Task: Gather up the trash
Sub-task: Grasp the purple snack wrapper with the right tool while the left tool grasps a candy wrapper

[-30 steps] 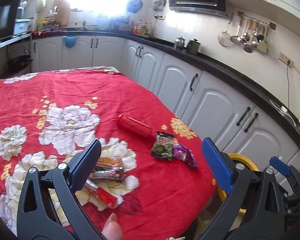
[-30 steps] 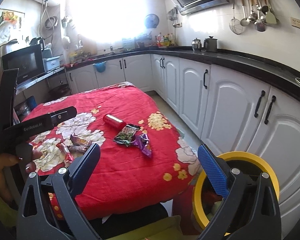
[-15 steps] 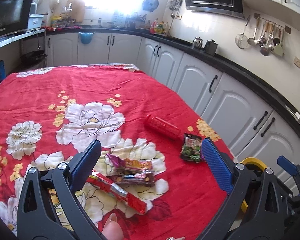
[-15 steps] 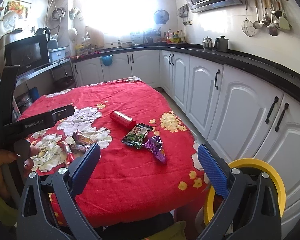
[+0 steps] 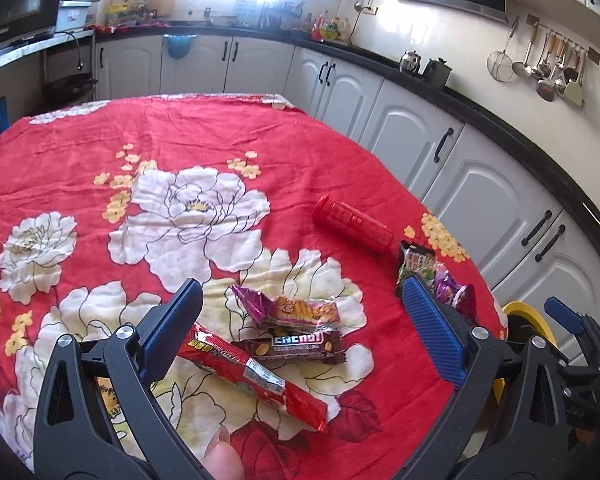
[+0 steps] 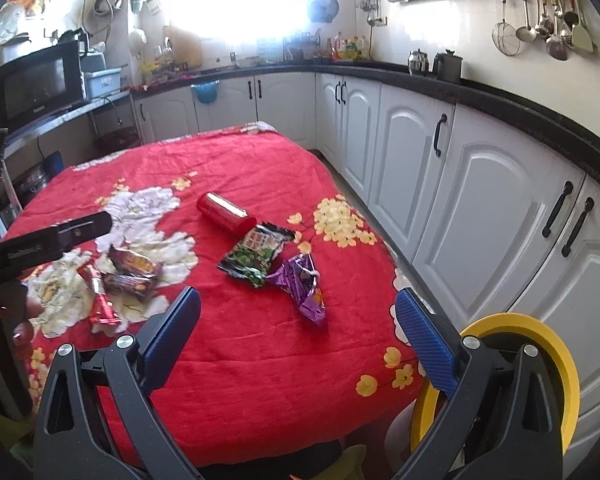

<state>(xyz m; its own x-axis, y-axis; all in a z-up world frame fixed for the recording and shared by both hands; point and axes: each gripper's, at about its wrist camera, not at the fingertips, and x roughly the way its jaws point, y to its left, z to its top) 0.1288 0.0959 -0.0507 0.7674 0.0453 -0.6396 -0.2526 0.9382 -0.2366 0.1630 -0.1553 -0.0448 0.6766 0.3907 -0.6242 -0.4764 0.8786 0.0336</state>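
- Three snack wrappers lie bunched on the white flowers of the red tablecloth [image 5: 228, 136]: a long red wrapper [image 5: 256, 378], a brown bar wrapper [image 5: 296, 346] touching its upper side, and a pink-and-orange wrapper [image 5: 290, 310] just above that one.
- In the left wrist view this bunch sits at the picture's centre, between the two blue pads of the left gripper [image 5: 300, 330], whose jaws stand wide apart and hold nothing.
- A red tube [image 5: 354, 226] lies on its side at 1 o'clock from the bunch, well apart from it.
- A green-and-black packet [image 6: 256, 252] lies at the tube's near end, with a crumpled purple wrapper [image 6: 302, 284] touching the packet at its 4 o'clock.
- The right gripper [image 6: 296, 328] hovers over the near table edge, jaws wide and empty; the purple wrapper shows just above the gap between its pads.
- A yellow-rimmed bin [image 6: 548, 344] stands on the floor past the table's corner, at 4 o'clock in the right wrist view, partly behind the right pad.
- White cabinets [image 6: 480, 184] under a black counter run along the right side.
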